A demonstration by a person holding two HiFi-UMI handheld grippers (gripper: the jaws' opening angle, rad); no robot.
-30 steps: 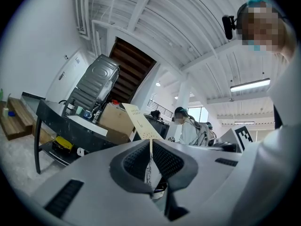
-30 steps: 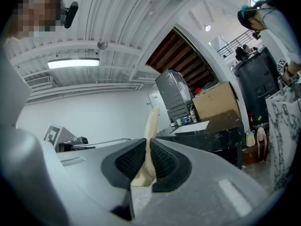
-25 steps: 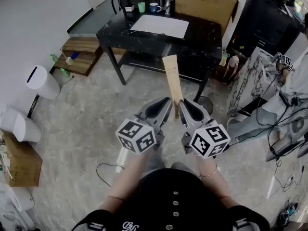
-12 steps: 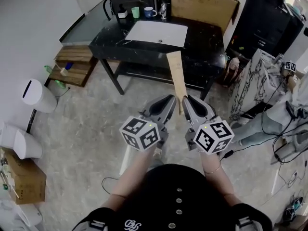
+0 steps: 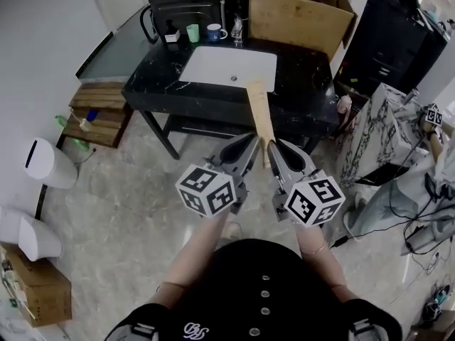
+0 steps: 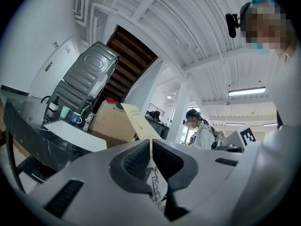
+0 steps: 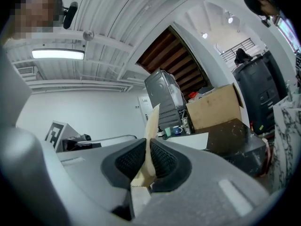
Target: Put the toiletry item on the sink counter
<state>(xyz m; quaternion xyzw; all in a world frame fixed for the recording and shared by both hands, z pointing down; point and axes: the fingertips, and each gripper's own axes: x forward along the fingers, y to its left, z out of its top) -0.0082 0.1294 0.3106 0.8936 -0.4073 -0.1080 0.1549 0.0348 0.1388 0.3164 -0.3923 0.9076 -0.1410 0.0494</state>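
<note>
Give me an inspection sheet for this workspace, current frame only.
Surface: black sink counter with a white basin set in it.
Job's things: long flat tan packet, held in the air, not yet on the counter.
Clutter: green cup, mug and cardboard box along the counter's back.
Grippers: left gripper and right gripper side by side, both shut on the packet's near end.
Cables: loose cables on the floor at right.
Surroundings: white bin and wooden step at left; another person beyond the counter.
</note>
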